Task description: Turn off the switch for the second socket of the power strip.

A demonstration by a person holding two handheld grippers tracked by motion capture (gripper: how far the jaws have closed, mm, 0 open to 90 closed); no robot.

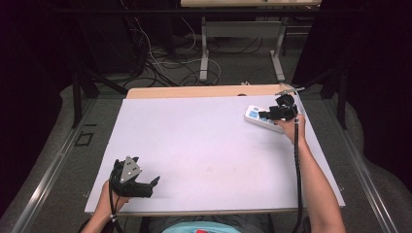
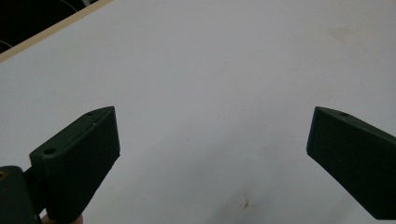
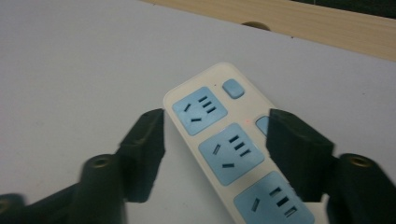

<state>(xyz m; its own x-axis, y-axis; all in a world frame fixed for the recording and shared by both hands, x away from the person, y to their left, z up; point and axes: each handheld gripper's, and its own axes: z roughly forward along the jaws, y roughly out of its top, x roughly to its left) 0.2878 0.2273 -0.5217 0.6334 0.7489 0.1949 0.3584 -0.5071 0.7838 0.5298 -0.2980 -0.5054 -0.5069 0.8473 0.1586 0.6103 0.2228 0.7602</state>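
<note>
White table (image 1: 204,145) | far right corner: my right gripper (image 3: 215,135) half-closed astride power strip (image 3: 233,154), not yet pinching | left gripper (image 2: 210,154) wide, empty | risk: off-centre squeeze skids strip away.

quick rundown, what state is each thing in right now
power strip: flat on the table, nothing plugged in, small red light on
right gripper: jaws straddle the strip, left jaw short of it
left gripper: wide open, holding nothing

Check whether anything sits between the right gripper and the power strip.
Nothing visible does. The right gripper has its jaws either side of the power strip, with no other object between them; whether the pads touch its sides I cannot tell.
</note>
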